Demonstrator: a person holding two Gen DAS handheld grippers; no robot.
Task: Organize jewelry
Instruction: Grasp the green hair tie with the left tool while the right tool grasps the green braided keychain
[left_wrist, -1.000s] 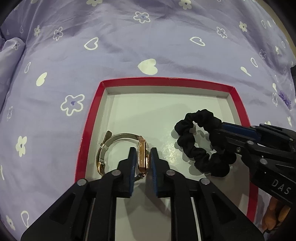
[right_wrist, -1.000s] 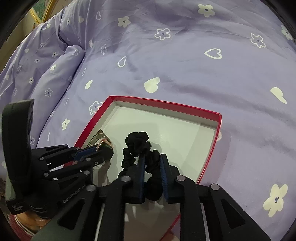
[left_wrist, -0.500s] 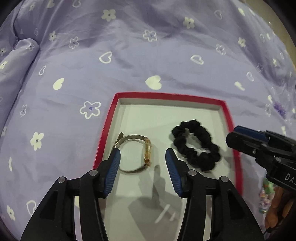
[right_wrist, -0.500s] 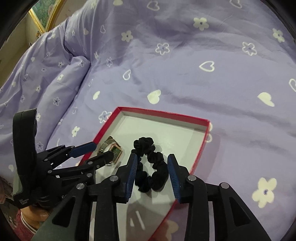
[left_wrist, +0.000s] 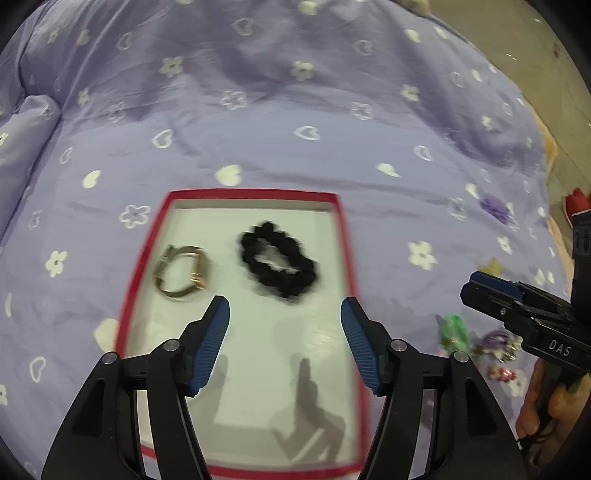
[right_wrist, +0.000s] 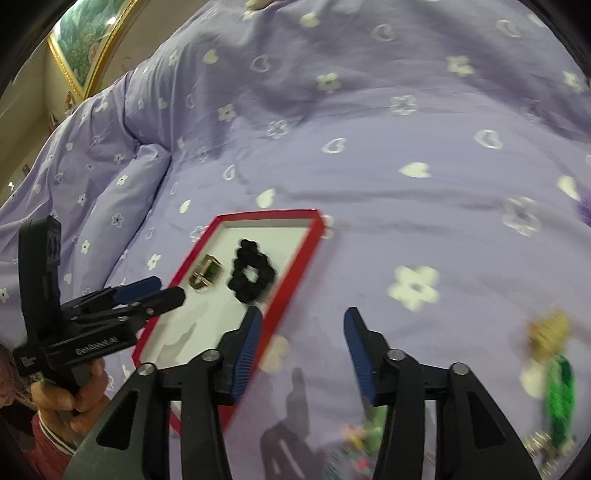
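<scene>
Two grippers: left gripper (left_wrist: 285, 309) and right gripper (right_wrist: 303, 320), both spread wide and holding nothing.
Left gripper position: hangs above the near half of the red tray (left_wrist: 343, 236); watch (left_wrist: 183, 272) and black scrunchie (left_wrist: 277, 264) lie just beyond its fingertips, side by side, apart.
Right gripper position: over the purple bedspread (right_wrist: 424, 206), right of the tray; both placed pieces sit ahead to its left.
Done: two pieces in the tray.
Left: blurred trinkets (right_wrist: 550, 362) on the bedspread lower right, outside the tray; probably next.
</scene>
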